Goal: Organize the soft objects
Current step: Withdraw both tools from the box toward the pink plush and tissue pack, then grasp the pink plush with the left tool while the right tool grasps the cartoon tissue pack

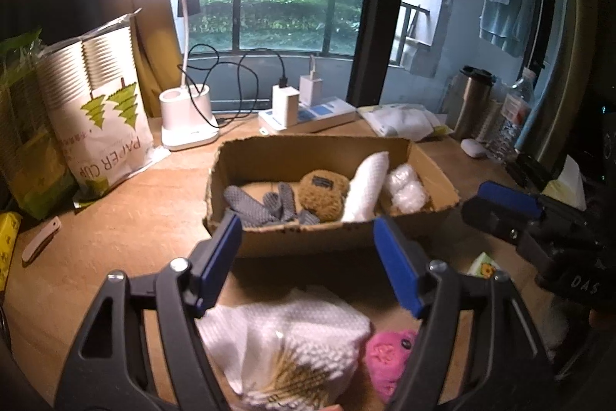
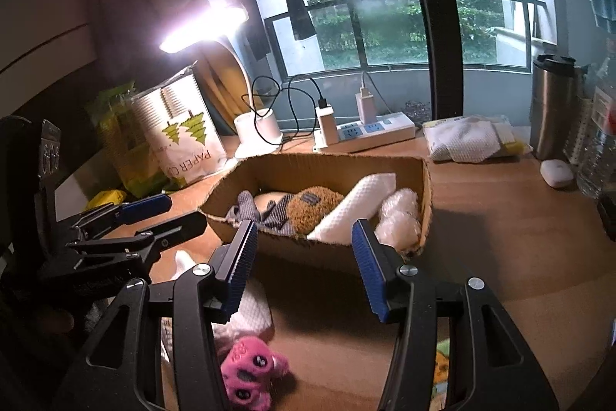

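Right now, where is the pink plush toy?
The pink plush toy lies on the desk outside the cardboard box, on its near side, just right of the white cloth; the right wrist view shows it bottom centre.

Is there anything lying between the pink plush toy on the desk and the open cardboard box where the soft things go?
Nothing visible blocks it. Bare desk lies between the pink plush toy and the cardboard box; only the box's low front wall must be cleared. The white cloth sits beside the toy, not in the path.

One cardboard box (image 1: 331,241), two chargers (image 1: 285,104), one pink plush toy (image 2: 248,378)
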A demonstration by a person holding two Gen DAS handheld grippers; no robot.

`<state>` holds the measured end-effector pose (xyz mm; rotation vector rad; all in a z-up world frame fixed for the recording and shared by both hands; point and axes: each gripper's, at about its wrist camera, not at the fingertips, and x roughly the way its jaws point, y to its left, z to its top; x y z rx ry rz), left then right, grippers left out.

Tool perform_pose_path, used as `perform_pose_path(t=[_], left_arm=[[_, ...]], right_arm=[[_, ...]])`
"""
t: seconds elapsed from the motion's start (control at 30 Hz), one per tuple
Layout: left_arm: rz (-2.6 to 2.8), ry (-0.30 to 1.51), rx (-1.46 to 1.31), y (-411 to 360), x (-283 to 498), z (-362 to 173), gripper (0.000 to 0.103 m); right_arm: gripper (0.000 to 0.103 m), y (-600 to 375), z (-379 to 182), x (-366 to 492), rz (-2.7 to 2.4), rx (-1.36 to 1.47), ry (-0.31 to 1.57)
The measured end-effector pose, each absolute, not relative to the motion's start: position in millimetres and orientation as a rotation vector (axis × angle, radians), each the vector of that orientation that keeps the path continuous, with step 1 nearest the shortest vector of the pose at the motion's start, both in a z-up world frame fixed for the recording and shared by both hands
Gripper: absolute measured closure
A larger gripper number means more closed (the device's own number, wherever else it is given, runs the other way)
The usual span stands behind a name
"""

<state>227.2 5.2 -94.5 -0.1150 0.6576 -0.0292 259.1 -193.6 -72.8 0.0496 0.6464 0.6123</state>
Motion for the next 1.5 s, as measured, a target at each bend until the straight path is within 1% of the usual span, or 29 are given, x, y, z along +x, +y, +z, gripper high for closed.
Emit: perform_pose_path(t=[0.83, 1.33, 1.5], left_arm=[[-0.110, 0.745, -0.106, -33.8, 188.8, -131.5, 0.030], [-0.203, 0.806, -0.054, -66.5, 180.8, -151.5, 0.030], [-0.193, 0.867, -0.031, -74.6, 186.6, -165.8, 0.030]], right_arm=[[0.048, -238.6, -111.7, 218.3, 0.495, 0.013, 0.715], [0.048, -266.7, -145.4, 225.5, 0.389, -0.003, 0.799], [0.047, -266.5, -148.9, 229.1, 0.378, -0.014, 0.808]])
